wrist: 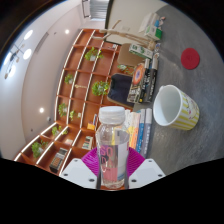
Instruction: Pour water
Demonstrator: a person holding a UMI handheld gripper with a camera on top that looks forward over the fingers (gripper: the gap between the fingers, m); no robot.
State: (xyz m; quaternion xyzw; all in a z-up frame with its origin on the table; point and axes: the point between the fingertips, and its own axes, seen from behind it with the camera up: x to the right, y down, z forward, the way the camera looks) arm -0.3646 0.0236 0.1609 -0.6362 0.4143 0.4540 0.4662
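Left of the bottle, a wooden shelf unit (75, 100) with small potted plants in its compartments runs away into the background, well apart from the action. The bottle (113, 145), clear plastic with a white cap and water inside, stands between the two fingers of the gripper (112, 165); its lower body sits against the pink pads (93, 160), and the gripper appears closed on it, holding it upright. The thin plastic wall will likely give under a hard squeeze and could slip where it is smooth, so the present hold on the lower body, below the shoulder, seems sensible; the water makes it moderately heavy and will shift as it tilts. Right of the bottle, just beyond it on the counter (195, 135), lies a yellowish paper cup (176, 106), light and easily knocked, its mouth turned toward the bottle.
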